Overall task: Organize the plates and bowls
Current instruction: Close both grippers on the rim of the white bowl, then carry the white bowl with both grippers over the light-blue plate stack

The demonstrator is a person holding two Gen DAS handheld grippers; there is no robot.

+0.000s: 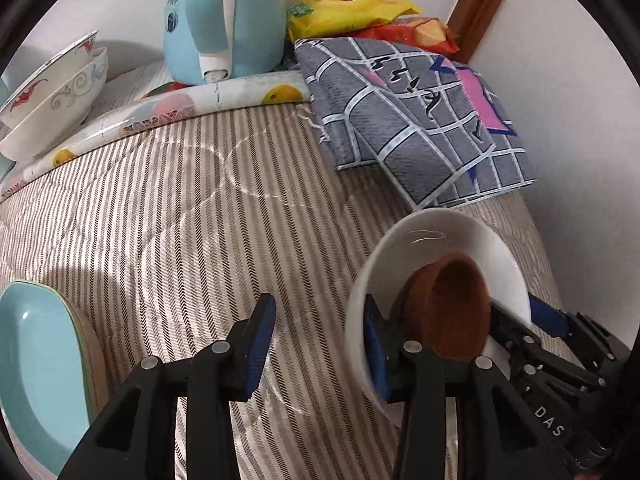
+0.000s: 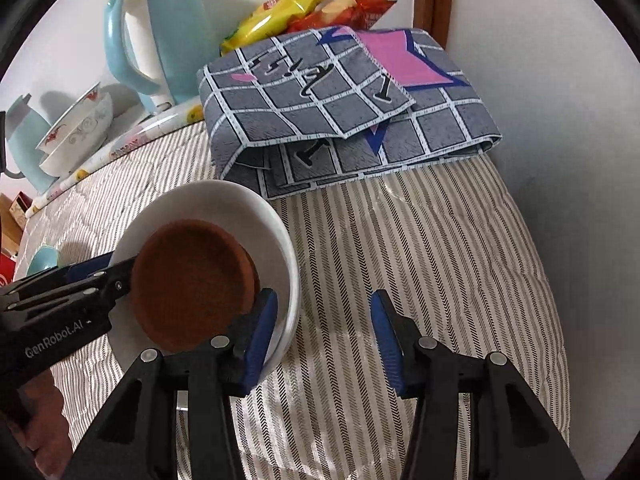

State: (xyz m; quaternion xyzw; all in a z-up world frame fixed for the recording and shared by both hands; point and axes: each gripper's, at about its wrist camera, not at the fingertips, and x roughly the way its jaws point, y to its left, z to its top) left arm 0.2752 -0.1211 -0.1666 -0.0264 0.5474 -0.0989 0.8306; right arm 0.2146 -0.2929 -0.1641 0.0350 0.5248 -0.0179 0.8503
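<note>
A white bowl [image 1: 440, 232] [image 2: 224, 204] sits on the striped cloth with a brown dish [image 1: 452, 304] [image 2: 192, 280] lying tilted inside it. My left gripper [image 1: 320, 344] stands open at the bowl's left side. Its right finger is over the rim, and cloth shows between the jaws. My right gripper [image 2: 324, 336] is open at the bowl's other side, its left pad [image 2: 262, 332] over the rim beside the brown dish. Each gripper's fingers [image 2: 100, 280] [image 1: 548, 316] show in the other's view, reaching the bowl. Nothing is pinched. A stack of teal plates [image 1: 36, 360] lies to the left.
Two stacked patterned bowls [image 1: 52, 92] [image 2: 76, 132] lean by the wall. Beside them is a pale blue kettle [image 1: 216, 16] [image 2: 160, 36]. A folded grey checked cloth [image 1: 420, 120] [image 2: 340, 100] and snack bags [image 1: 352, 8] [image 2: 288, 4] fill the far corner. A teal cup [image 2: 42, 260] stands at the left.
</note>
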